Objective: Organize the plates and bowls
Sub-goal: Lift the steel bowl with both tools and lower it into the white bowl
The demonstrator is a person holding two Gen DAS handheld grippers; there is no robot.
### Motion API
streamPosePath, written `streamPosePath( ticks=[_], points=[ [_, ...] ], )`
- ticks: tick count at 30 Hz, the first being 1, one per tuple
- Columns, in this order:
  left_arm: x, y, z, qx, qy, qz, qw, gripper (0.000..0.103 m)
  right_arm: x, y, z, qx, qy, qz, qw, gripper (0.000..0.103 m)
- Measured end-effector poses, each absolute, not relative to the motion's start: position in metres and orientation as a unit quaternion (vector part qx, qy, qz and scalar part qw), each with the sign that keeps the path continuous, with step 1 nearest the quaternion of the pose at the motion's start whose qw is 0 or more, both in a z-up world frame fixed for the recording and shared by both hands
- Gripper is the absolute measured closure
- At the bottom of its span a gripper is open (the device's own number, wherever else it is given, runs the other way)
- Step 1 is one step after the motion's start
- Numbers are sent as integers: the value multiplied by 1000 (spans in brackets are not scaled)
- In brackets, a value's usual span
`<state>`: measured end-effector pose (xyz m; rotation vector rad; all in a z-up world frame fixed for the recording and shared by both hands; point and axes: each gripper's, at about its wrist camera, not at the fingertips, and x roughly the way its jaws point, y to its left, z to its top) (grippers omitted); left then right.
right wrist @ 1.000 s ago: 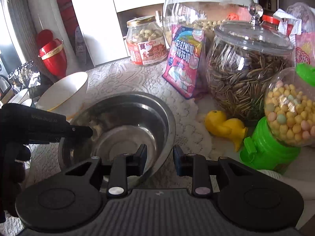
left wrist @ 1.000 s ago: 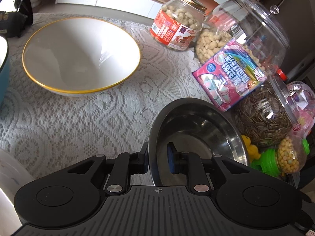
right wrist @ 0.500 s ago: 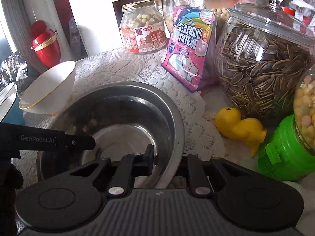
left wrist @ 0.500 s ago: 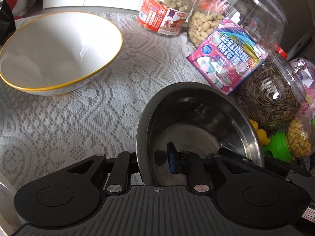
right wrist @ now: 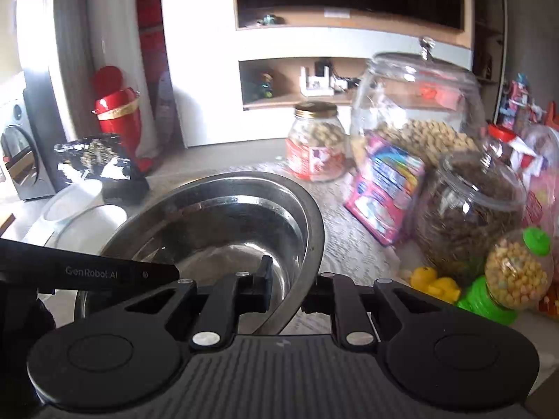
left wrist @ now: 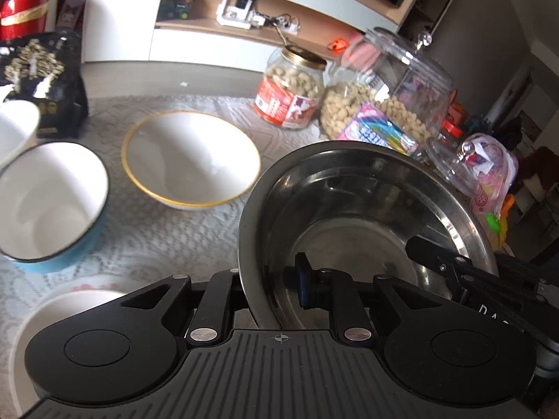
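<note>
Gripping the steel bowl (left wrist: 367,209) from both sides: left gripper (left wrist: 270,281) has its jaws pinched on the near-left rim, right gripper (right wrist: 284,284) pinched on the near-right rim. A second ago both pairs of jaws stood apart around the rim with the bowl resting on the lace worktop (left wrist: 167,234); the left jaws have just closed on it, the right ones are shut tight. Bowl now looks lifted, lower centre of both frames. Likely heading for the gold-rimmed bowl (left wrist: 190,160) or blue bowl (left wrist: 52,202), upper left, for stacking.
</note>
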<state>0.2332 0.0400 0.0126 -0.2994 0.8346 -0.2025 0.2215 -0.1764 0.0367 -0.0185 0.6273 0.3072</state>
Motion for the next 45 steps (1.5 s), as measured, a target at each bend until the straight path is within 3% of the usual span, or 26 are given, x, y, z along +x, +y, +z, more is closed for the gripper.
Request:
streamPosePath(
  ticks=[6,12,20,40,43,45],
  points=[
    [177,111,33,-125,403,-44,905,85,201,-105,48,-19,300,243,922,88],
    [149,146,1,-139,437,17,889,85,189,-60,12,-40,350,288,891,88],
    [129,156,-22,-154,444,22,883,86,178,-61,-15,-35,401,293,867,87],
    [107,159,-10,-226,415,56,880,87,171,-80,-14,20,380,326,865,72],
    [104,158,-7,-216,408,68,885,83,172,-88,-12,34,362,309,879,72],
    [103,157,-7,-208,402,71,889,74,171,-90,-11,28,351,302,886,78]
  ],
)
